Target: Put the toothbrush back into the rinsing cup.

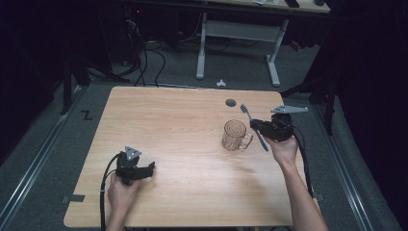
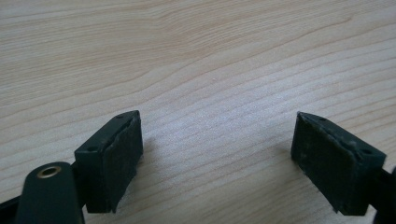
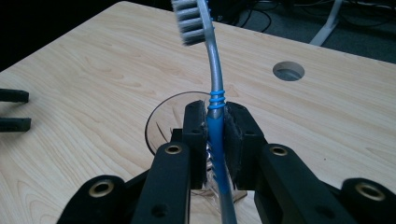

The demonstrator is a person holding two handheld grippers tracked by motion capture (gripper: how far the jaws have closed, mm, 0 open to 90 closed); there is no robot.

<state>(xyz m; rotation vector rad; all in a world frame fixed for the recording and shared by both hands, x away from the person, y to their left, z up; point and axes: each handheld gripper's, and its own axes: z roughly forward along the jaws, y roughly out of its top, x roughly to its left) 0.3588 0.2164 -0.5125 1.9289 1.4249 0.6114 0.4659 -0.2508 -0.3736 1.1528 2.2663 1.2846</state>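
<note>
We note the left gripper (image 1: 153,167) low over the near left of the wooden table (image 1: 168,125), jaws spread wide with bare wood between them. Farther off, the right gripper (image 1: 253,124) pinches the blue-and-grey toothbrush (image 3: 215,116) by its handle, bristles up, just beside the glass mug (image 1: 235,135). Beyond lies a round hole (image 1: 231,102) near the table's far edge.

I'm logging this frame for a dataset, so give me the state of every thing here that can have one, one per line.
Left gripper: open, nothing between its jaws, low over the table.
Right gripper: shut on the toothbrush.
Toothbrush: gripped by its blue handle, bristle head up, off the table.
Glass mug: upright on the table, looks empty, handle toward the right gripper.
</note>
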